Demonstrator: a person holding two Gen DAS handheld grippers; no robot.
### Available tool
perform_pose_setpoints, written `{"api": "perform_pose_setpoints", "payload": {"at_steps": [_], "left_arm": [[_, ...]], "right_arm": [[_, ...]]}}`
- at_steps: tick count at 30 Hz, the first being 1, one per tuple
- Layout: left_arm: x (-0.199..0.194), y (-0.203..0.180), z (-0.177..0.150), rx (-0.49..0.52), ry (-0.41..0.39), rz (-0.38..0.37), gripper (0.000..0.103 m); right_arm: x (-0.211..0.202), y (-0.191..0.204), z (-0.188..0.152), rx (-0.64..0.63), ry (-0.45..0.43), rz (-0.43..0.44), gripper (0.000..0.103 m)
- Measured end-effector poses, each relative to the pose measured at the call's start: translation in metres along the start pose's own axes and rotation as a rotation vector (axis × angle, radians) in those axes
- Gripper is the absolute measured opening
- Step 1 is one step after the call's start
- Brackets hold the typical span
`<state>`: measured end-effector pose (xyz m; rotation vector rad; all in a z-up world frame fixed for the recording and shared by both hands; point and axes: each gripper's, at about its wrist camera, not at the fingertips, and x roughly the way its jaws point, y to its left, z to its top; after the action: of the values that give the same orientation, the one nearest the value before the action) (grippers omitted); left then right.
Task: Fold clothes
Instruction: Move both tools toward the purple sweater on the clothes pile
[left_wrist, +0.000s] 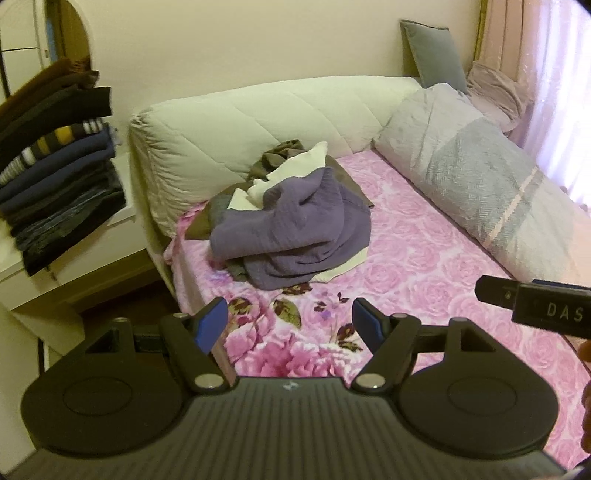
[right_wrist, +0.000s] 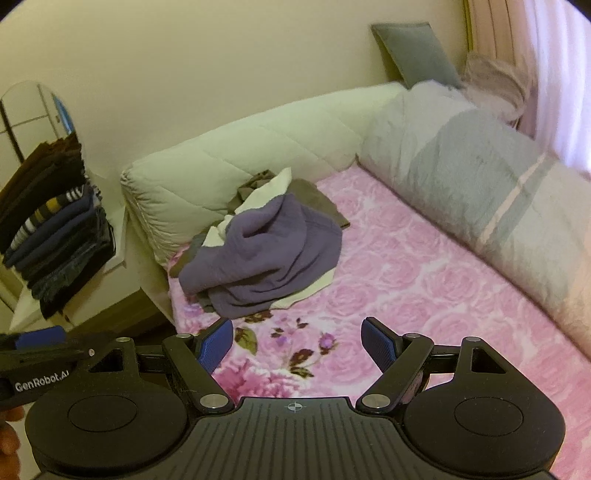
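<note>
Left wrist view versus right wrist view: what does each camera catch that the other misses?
Only the left view shows the right gripper's side, lettered "DAS", entering at its right edge.

Only the right view shows the left gripper's side, lettered "GenRobot.AI", at its left edge.

Both share the pile of clothes on the pink blanket, the folded stack off the bed, the grey pillow, and open blue fingers holding nothing.

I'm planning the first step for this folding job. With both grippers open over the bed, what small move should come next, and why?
Probably move the left gripper forward to the purple garment topping the crumpled pile. Both it and the right gripper are open and empty, above the pink floral blanket, short of the pile.
</note>
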<state>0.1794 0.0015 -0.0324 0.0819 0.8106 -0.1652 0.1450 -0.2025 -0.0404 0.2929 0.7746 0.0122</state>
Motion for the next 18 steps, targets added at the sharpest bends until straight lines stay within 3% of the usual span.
{"api": "perform_pose_setpoints", "payload": {"at_steps": [12,18], "left_arm": [[0.071,0.048,0.053,0.013,0.063,-0.037,0.071],[0.107,0.063,0.073,0.029,0.100,-0.062,0.071]], "right_arm": [[0.076,0.005,0.044,0.168,0.083,0.038,0.079],[0.112,0.009,0.057,0.189,0.118,0.003,0.079]]}}
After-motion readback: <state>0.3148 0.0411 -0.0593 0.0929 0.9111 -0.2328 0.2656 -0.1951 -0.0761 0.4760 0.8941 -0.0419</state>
